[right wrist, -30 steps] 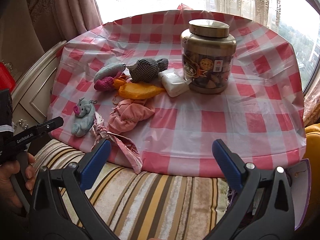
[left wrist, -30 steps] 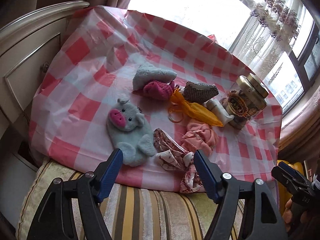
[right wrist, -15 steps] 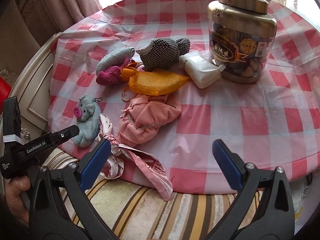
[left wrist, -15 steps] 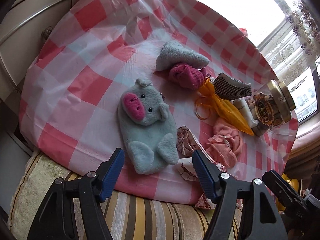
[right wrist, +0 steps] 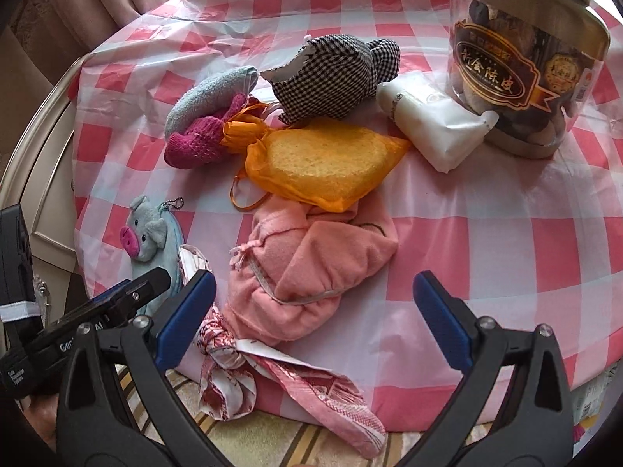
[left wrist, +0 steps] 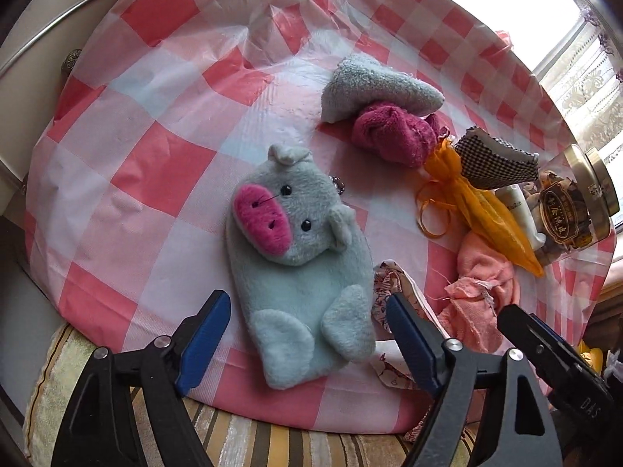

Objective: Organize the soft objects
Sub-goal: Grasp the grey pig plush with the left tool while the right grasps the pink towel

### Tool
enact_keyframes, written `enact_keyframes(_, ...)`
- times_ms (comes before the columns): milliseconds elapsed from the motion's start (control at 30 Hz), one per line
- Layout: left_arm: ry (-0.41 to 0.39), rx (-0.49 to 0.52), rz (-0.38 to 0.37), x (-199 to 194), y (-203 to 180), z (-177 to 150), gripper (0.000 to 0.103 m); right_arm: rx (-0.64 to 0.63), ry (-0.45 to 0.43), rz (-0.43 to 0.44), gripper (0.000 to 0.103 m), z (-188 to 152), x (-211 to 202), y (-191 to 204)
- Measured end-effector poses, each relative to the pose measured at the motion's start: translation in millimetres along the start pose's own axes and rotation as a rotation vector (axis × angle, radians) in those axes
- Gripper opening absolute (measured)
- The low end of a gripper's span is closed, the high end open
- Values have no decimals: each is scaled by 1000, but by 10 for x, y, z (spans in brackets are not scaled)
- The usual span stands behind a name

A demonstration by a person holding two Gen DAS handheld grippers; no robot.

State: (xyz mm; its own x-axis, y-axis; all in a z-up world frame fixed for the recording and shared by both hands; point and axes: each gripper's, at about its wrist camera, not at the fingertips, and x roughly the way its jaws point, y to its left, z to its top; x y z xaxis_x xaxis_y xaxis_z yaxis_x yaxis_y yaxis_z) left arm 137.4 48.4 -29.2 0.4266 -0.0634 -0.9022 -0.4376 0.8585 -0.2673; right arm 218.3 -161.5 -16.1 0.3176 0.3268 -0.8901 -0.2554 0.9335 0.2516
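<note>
A grey plush pig [left wrist: 300, 268] with a pink snout lies on the pink checked cloth [left wrist: 155, 171]. My left gripper [left wrist: 305, 340] is open, its blue fingers either side of the pig's feet. My right gripper [right wrist: 313, 317] is open over a pink bundled cloth [right wrist: 315, 268]. A patterned red-and-white cloth [right wrist: 272, 369] hangs over the front edge. Farther back lie an orange mesh bag [right wrist: 323, 161], a checked black-and-white pouch [right wrist: 335, 78], a grey-blue fuzzy sock [right wrist: 210, 95] and a magenta knit sock [right wrist: 196, 144].
A large clear jar [right wrist: 525, 58] with a gold lid stands at the back right, a white packet [right wrist: 432, 128] beside it. A striped cushion [left wrist: 249, 443] lies under the cloth's front edge. A cream cabinet [left wrist: 50, 11] is at the left.
Both grippers have moved forward and down toward the cloth. The left one has closed in on the pig, the right one on the pink bundle. Both stay open.
</note>
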Motion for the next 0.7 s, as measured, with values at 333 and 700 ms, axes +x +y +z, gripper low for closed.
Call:
enact_keyframes(333,-10,159,159,153,-341,-8,82,13,59,-60,102,59,237,55)
enact_keyframes(700,-65,168,146,55,-357,-27,41,-39,28,-26,49,74,192,102)
